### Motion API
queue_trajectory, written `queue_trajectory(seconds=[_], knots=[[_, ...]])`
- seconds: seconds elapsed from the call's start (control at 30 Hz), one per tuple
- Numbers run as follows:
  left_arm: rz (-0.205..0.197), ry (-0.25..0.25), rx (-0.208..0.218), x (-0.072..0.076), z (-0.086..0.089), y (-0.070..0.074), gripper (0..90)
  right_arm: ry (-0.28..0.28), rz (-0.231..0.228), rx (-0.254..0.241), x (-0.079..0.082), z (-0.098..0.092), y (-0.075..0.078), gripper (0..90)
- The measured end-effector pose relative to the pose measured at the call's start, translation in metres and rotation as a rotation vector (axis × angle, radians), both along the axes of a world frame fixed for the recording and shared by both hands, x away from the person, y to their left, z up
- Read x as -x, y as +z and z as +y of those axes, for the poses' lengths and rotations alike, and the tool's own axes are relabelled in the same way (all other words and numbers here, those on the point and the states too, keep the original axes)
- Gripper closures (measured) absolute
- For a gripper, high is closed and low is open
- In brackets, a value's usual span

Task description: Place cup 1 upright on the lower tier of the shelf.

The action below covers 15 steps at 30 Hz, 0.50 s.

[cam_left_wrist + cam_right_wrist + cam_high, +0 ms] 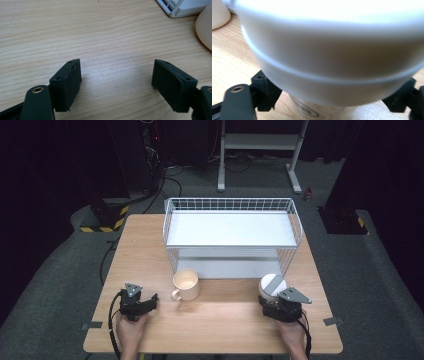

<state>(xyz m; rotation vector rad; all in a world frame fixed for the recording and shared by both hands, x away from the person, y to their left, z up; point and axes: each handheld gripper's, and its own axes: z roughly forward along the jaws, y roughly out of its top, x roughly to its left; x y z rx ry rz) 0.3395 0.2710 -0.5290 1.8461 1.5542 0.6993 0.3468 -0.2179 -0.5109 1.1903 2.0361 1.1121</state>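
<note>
Right gripper (276, 301) straddles the lidded white cup (270, 286) just right of the mug (186, 285); pad contact unclear. Left gripper (148, 303), left of mug, jaws apart, holding nothing.

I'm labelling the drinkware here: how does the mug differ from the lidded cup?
The mug is cream, open-topped and has a handle; the lidded cup is white, capped and shows no handle. The mug stands free on the table; the lidded cup sits between the right hand-held gripper jaws. Both stand upright before the wire rack.
</note>
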Motion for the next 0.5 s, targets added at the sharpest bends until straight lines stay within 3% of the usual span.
queue_trajectory(seconds=[0.5], knots=[[0.002,-0.001,0.001,0.0000,0.0001,0.0001,23.7,-0.017,-0.003,0.004,-0.0007,0.0010,0.0007,18.8]])
